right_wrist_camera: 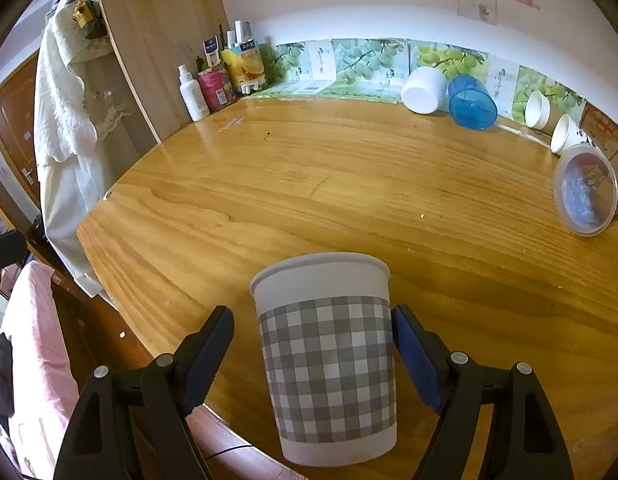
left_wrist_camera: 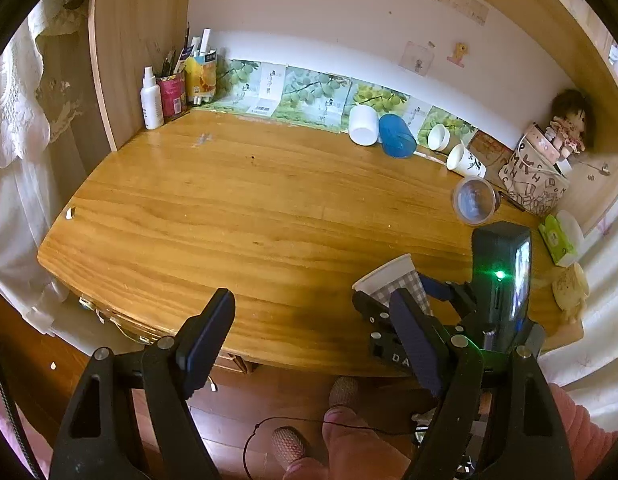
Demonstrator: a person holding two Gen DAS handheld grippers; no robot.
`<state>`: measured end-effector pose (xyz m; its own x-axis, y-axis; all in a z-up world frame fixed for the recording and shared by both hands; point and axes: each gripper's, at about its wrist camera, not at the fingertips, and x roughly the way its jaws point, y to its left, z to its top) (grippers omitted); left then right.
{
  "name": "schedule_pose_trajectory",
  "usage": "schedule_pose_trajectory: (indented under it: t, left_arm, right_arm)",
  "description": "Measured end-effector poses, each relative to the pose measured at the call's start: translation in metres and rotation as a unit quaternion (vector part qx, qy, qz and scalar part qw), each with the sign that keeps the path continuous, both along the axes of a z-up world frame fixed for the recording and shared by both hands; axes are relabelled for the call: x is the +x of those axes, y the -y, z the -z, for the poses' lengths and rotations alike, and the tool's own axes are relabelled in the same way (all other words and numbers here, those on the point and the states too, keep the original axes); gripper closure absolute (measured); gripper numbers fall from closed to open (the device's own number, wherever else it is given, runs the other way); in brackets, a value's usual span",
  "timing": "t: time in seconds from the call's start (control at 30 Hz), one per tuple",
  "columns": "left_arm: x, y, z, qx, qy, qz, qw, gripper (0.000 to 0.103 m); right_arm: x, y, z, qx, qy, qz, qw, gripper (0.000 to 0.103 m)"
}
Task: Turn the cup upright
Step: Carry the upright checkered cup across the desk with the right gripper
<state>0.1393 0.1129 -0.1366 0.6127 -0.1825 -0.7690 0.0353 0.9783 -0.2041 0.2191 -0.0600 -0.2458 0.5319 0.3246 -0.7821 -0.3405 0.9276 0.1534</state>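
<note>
A white paper cup with a grey checked band (right_wrist_camera: pixel 329 356) stands upright, mouth up, near the front edge of the wooden table (right_wrist_camera: pixel 349 184). My right gripper (right_wrist_camera: pixel 313 340) is open, its blue-padded fingers (right_wrist_camera: pixel 415 356) on either side of the cup; the right pad is close to or touching the wall, the left pad stands apart. In the left wrist view the same cup (left_wrist_camera: pixel 393 280) shows behind the right gripper's body. My left gripper (left_wrist_camera: pixel 313 332) is open and empty, over the table's front edge, left of the cup.
Along the back wall lie a white cup (right_wrist_camera: pixel 425 90), a blue cup (right_wrist_camera: pixel 471 104), two small paper cups (right_wrist_camera: pixel 549 120) and a clear lidded cup (right_wrist_camera: pixel 587 196), all on their sides. Bottles and cartons (right_wrist_camera: pixel 225 76) stand at the back left. A patterned bag (left_wrist_camera: pixel 533 176) and a doll sit at the far right.
</note>
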Motion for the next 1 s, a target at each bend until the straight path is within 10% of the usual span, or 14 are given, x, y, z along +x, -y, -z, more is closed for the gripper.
schedule_pose_trajectory:
  t: [1.0]
  left_arm:
    - [0.009, 0.013, 0.012, -0.003, -0.036, 0.016, 0.9992, 0.02]
  right_arm:
    - [0.031, 0.004, 0.017, -0.045, -0.016, -0.011, 0.999, 0.034]
